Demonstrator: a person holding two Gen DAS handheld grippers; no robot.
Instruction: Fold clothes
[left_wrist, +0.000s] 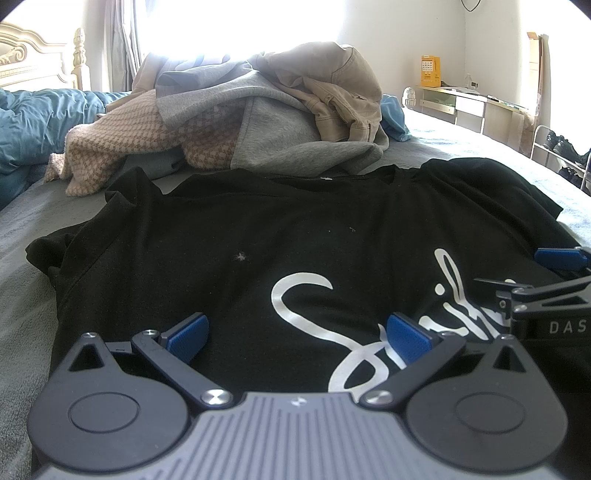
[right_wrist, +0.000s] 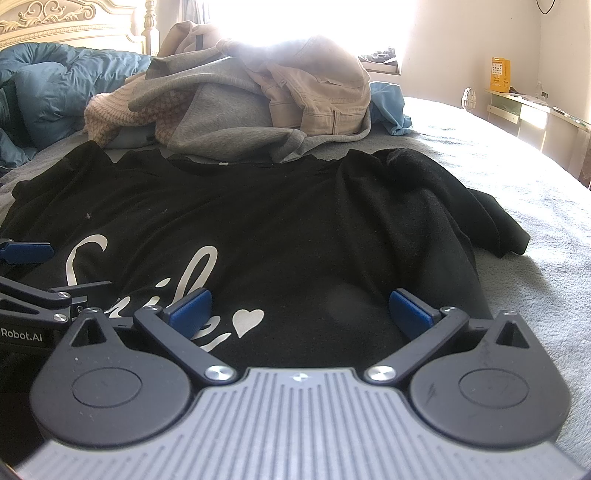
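Observation:
A black T-shirt (left_wrist: 258, 236) with white script lettering lies spread face up on the grey bed cover, collar toward the far side; it also fills the right wrist view (right_wrist: 295, 221). My left gripper (left_wrist: 297, 338) hovers open just over the shirt's lower left part, with nothing between its blue pads. My right gripper (right_wrist: 301, 314) is open too, over the lower right part near the white heart. Each gripper shows at the edge of the other's view: the right one (left_wrist: 546, 288), the left one (right_wrist: 33, 273). Both sleeves lie crumpled at the sides.
A heap of unfolded clothes (left_wrist: 258, 118) sits just beyond the collar: a beige jacket, a grey hoodie, a houndstooth knit. A blue duvet (left_wrist: 33, 122) and a headboard are at far left. The grey bed cover (right_wrist: 517, 192) extends right. A shelf (left_wrist: 476, 103) stands by the wall.

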